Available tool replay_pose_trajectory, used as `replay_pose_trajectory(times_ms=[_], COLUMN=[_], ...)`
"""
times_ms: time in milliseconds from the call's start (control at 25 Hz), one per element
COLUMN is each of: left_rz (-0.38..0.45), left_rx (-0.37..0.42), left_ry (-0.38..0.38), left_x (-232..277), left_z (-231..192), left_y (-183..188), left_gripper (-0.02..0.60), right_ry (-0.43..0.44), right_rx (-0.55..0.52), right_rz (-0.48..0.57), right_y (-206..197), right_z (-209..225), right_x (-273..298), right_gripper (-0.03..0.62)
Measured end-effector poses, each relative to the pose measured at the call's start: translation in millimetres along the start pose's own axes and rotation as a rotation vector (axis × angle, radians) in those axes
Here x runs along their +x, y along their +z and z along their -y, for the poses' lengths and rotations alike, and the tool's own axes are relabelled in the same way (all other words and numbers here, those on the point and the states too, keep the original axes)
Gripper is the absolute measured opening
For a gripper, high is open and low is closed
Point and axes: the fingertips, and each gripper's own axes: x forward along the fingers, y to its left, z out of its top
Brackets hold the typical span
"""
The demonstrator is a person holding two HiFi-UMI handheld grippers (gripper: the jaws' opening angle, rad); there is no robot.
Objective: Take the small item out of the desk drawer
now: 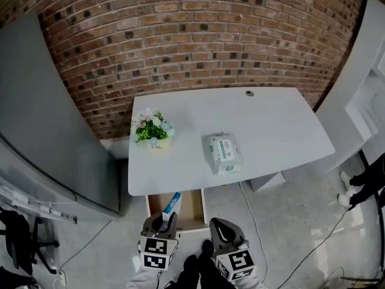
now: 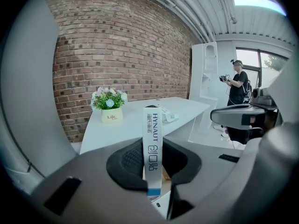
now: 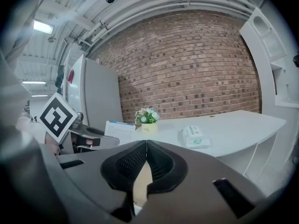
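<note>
A slim white box with a blue stripe and printed letters (image 2: 152, 148) stands upright between the pads of my left gripper (image 2: 152, 164), which is shut on it. In the head view the box (image 1: 172, 204) is held just above the open wooden drawer (image 1: 204, 206) under the white desk's (image 1: 264, 122) front edge, with my left gripper (image 1: 166, 217) below it. My right gripper (image 1: 221, 226) hangs beside it to the right, near the drawer's right corner. In its own view the right gripper (image 3: 145, 146) is shut with nothing between the pads, and the box (image 3: 119, 130) shows at left.
On the desk stand a small flower pot (image 1: 152, 129) at the left and a pack of wipes (image 1: 224, 152) near the front. A grey cabinet (image 1: 48, 131) flanks the left, a white shelf unit (image 1: 367, 95) the right. A person (image 2: 238, 83) stands further off.
</note>
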Motion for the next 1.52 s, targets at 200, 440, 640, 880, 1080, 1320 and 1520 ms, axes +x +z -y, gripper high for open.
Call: replay_pose_trajectory(times_ms=[200,440,640,880,1080,1320,1520], left_rz=[0.033,0.08,0.112,0.15,0.172,0.198,0.204], left_rx=[0.004,-0.004,-0.013,-0.01,-0.017,-0.013,-0.019], left_ry=[0.008,0.029,0.042,0.057,0.057,0.058,0.057], left_x=[-16.1,-40.2,-56.0,-73.4,-86.4,-94.9,-102.6], left_z=[2.0,3.6,5.0,2.7,2.4,2.8,4.8], left_y=[7.9,17.5,21.9,29.2,30.1,31.7,30.5], left_gripper=[0.077,0.077,0.077,0.077,0.077,0.077,0.077], right_ry=[-0.008,-0.01,-0.005,0.003,0.005,0.011,0.014], right_rx=[-0.009,-0.026,-0.042,-0.051,-0.068,-0.084,-0.091], right_rz=[0.019,0.037,0.052,0.071,0.085,0.093,0.097], right_y=[7.3,17.5,21.8,22.8,28.3,29.3,29.3], right_z=[-3.0,-8.7,-12.7,-22.6,-31.4,-39.1,-44.3], right_x=[-7.7,-19.2,-27.5,-31.9,-37.6,-44.3,-50.2], right_gripper=[0.028,0.028,0.028,0.027,0.027,0.026,0.026])
